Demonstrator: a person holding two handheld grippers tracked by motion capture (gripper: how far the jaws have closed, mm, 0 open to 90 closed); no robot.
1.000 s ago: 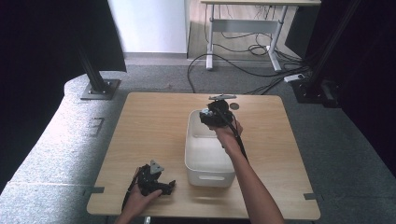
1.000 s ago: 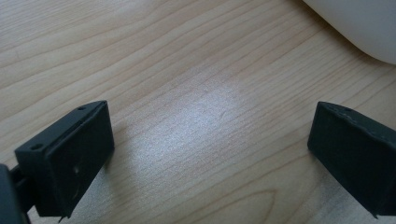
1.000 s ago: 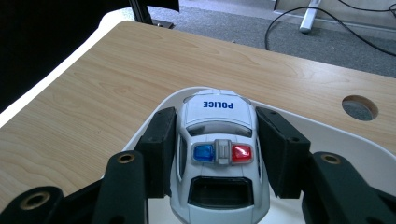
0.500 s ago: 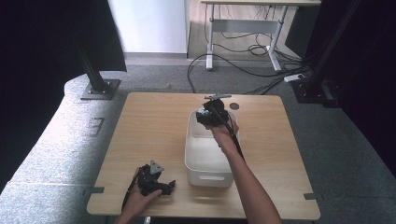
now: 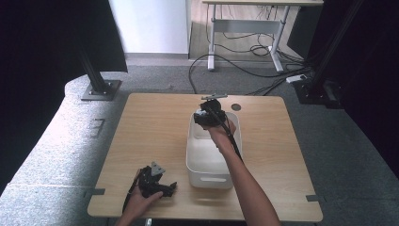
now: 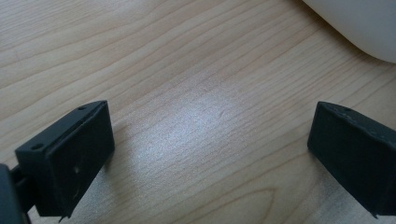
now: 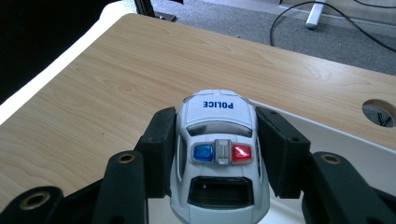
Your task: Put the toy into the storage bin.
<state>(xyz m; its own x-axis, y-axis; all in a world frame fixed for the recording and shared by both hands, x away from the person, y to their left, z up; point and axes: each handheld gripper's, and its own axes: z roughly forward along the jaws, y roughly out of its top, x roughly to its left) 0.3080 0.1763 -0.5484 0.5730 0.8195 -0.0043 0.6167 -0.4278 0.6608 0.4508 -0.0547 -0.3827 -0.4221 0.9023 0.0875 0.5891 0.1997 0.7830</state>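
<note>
One toy police car (image 7: 219,158) is clamped by its sides in the right hand-held gripper (image 7: 219,154), above the far end of the one white plastic bin (image 5: 211,162) on the bench (image 5: 150,136). A slip from the smooth shell could land it outside. The left hand-held gripper (image 6: 210,154) is spread wide, empty, on bare wood.

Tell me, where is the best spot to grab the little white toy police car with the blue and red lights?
Probably by its two long flat sides, coming from behind and above. The white toy police car is narrow there, and the right gripper already clamps its doors squarely, clear of the roof lights.
</note>
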